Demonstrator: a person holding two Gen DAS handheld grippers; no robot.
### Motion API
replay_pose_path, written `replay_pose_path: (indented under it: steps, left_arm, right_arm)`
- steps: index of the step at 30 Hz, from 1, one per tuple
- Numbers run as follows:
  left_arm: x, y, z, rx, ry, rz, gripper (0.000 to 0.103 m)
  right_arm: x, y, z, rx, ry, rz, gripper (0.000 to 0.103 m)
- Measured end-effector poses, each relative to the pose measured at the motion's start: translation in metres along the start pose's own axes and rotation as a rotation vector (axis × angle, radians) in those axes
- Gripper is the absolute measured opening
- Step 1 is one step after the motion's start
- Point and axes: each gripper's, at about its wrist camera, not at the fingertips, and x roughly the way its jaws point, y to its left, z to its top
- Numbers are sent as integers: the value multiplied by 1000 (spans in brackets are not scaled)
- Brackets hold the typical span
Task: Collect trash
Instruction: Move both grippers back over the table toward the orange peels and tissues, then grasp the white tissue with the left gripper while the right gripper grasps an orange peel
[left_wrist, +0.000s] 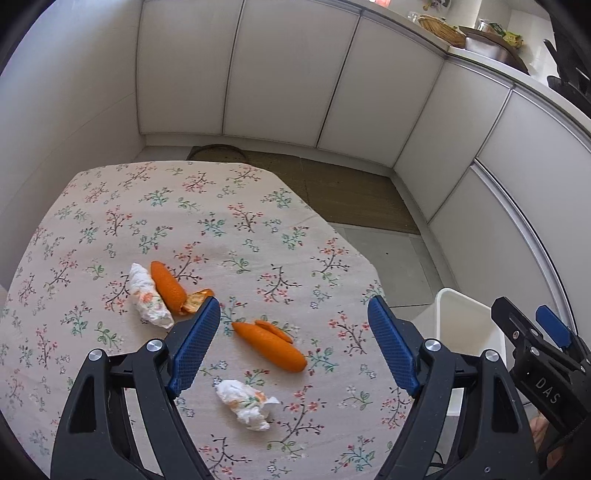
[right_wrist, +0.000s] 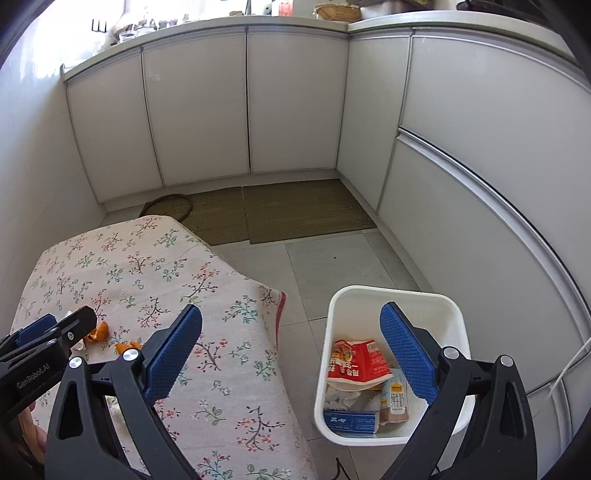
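Observation:
On the floral tablecloth (left_wrist: 229, 206) lie two orange peels, one (left_wrist: 271, 345) between my left fingers' line and one (left_wrist: 170, 284) further left, and two crumpled tissues, one near (left_wrist: 245, 404) and one far left (left_wrist: 149, 295). My left gripper (left_wrist: 293, 321) is open and empty above the near peel. My right gripper (right_wrist: 291, 325) is open and empty, over the table edge beside the white bin (right_wrist: 454, 306). The bin holds a red packet (right_wrist: 354, 363), a blue box (right_wrist: 351, 421) and a small carton (right_wrist: 397, 400). The right gripper shows at the right of the left wrist view (left_wrist: 532, 332).
The bin stands on the grey tiled floor (right_wrist: 332, 266) right of the table and also shows in the left wrist view (left_wrist: 469, 325). White cabinets (right_wrist: 295, 103) wrap the corner. Brown mats (right_wrist: 299, 210) lie beyond the table. The left gripper (right_wrist: 51, 328) shows at the lower left.

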Motion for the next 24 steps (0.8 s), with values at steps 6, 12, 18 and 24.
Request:
replay_pose_path:
  steps: [6, 12, 18, 24]
  left_arm:
    - [-3, 39, 5, -50, 8, 51, 79]
    - [0, 79, 7, -92, 29, 126, 79]
    - [17, 128, 7, -245, 90, 125, 77]
    - [51, 161, 2, -439, 175, 33, 67]
  right_arm:
    - [11, 38, 0, -35, 8, 46, 94]
    - [18, 79, 0, -67, 8, 110, 94]
    - [30, 114, -3, -91, 35, 163, 94]
    - [47, 133, -8, -110, 81, 179, 94]
